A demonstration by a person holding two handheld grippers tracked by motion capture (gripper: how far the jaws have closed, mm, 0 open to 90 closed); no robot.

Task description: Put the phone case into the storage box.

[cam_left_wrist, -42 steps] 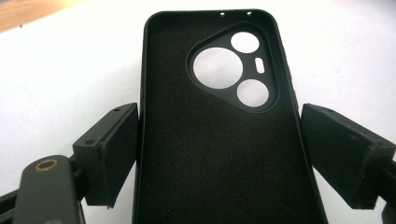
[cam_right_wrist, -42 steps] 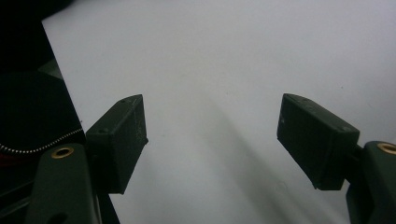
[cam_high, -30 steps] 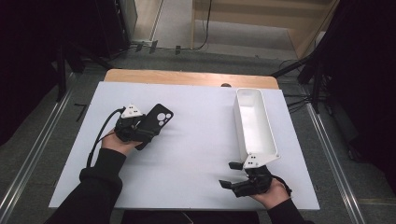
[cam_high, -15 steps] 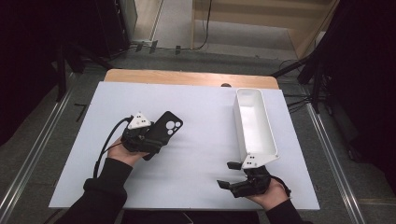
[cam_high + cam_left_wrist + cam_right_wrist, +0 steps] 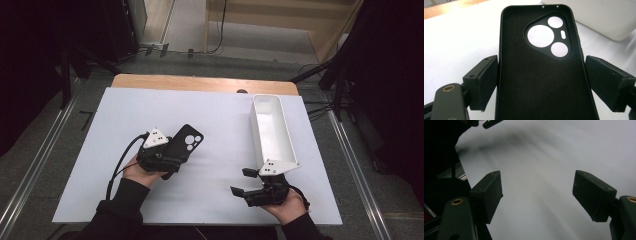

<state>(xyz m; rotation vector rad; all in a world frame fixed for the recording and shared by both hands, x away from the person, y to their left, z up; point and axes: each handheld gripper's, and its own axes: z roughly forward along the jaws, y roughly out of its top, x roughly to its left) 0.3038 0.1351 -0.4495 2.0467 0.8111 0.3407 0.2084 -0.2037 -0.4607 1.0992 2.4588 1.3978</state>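
Note:
A black phone case (image 5: 186, 141) with a three-hole camera cutout lies inside-up between the jaws of my left gripper (image 5: 173, 152), just over the white table left of the middle. In the left gripper view both pads (image 5: 485, 80) press the long edges of the phone case (image 5: 536, 82), so my left gripper (image 5: 541, 82) is shut on it. At the front right, my right gripper (image 5: 241, 181) points left, low over the table. Its jaws stand open in the right gripper view with nothing between them, my right gripper (image 5: 537, 192) above bare white surface.
A long white tray (image 5: 272, 150) stands on the right side of the white table (image 5: 225, 110), just beyond the right hand, its wall (image 5: 604, 17) ahead of the case. A wooden strip (image 5: 200, 83) edges the table's far side.
The left hand has carried the phone case to the right and a little nearer the person. The right hand has stayed put.

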